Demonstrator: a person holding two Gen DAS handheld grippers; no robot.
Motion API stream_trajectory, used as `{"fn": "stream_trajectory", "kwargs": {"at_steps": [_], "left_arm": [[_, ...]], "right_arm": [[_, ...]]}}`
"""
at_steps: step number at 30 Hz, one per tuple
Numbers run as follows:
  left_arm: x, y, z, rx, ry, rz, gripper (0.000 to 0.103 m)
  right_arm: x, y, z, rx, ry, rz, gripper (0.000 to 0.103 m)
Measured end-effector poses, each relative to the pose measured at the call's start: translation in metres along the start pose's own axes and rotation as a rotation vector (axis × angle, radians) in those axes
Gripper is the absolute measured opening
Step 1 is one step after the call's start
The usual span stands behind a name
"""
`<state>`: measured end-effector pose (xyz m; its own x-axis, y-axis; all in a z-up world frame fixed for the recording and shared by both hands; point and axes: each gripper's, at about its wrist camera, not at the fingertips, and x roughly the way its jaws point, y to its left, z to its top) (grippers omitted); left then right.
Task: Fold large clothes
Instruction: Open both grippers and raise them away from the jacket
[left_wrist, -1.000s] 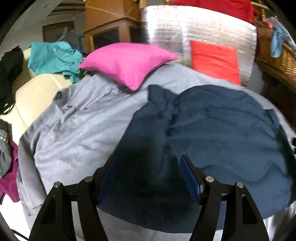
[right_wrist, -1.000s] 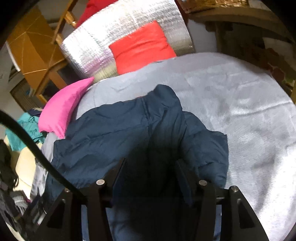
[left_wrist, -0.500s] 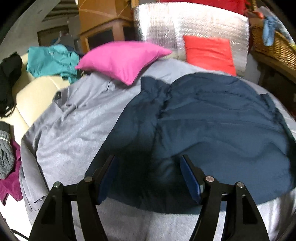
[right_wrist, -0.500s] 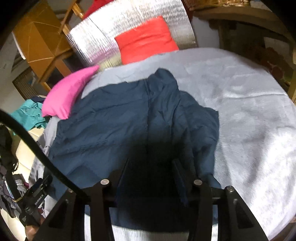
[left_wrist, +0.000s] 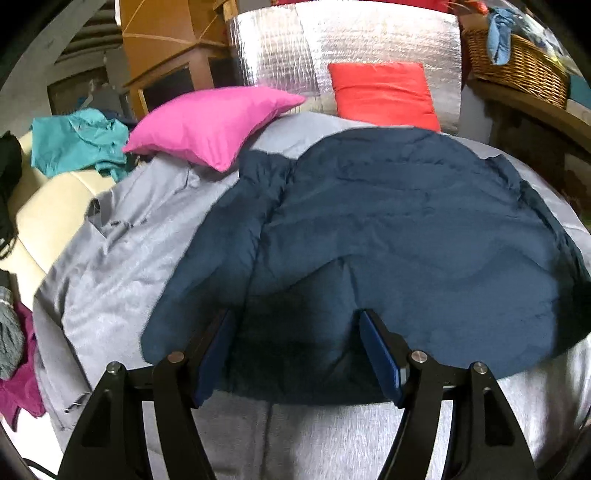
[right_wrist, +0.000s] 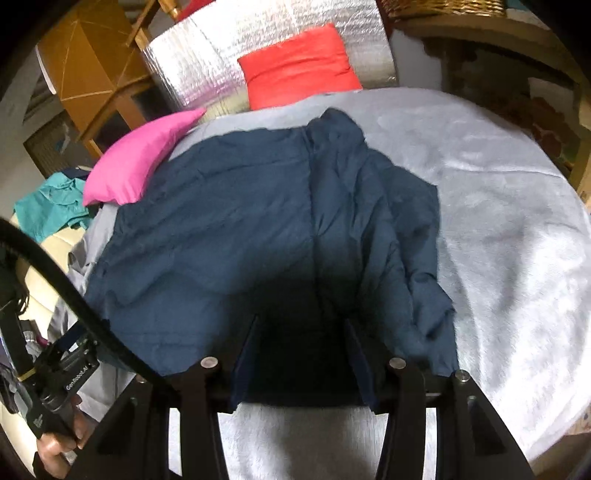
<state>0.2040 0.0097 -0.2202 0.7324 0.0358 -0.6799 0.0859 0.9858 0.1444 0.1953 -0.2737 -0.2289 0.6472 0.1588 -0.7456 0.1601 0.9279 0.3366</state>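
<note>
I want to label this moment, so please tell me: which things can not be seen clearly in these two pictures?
- Jacket hem, both views: in dark shadow between the open fingers; contact unclear.
- Left gripper, right view: cut off by the edge and behind a cable.
- Basket contents, left view: cut off by the edge.

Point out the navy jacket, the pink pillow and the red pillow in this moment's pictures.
navy jacket (left_wrist: 406, 229), left wrist view, on its spread back panel.
pink pillow (left_wrist: 218, 118), left wrist view, on its top face.
red pillow (right_wrist: 299, 66), right wrist view, on its front face.
</note>
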Motion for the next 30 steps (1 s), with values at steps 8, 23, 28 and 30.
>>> {"fn": "stream_trajectory", "kwargs": {"at_steps": [8,23,28,30], "left_arm": [[-0.07,-0.002,0.009,0.056,-0.15,0.02,0.076],[-0.203,0.012,0.031,0.007,-0.339,0.046,0.093],[-0.242,0.016,0.028,-0.009,-0.411,0.096,0.101],[-0.257,0.017,0.027,-0.008,-0.417,0.095,0.101]], "right_arm": [[-0.06,0.021,-0.024,-0.084,-0.127,-0.065,0.059],[-0.178,0.057,-0.035,-0.156,-0.306,-0.142,0.079],[-0.213,0.069,-0.043,-0.165,-0.345,-0.147,0.084],[-0.224,0.073,-0.047,-0.168,-0.354,-0.151,0.085]]}}
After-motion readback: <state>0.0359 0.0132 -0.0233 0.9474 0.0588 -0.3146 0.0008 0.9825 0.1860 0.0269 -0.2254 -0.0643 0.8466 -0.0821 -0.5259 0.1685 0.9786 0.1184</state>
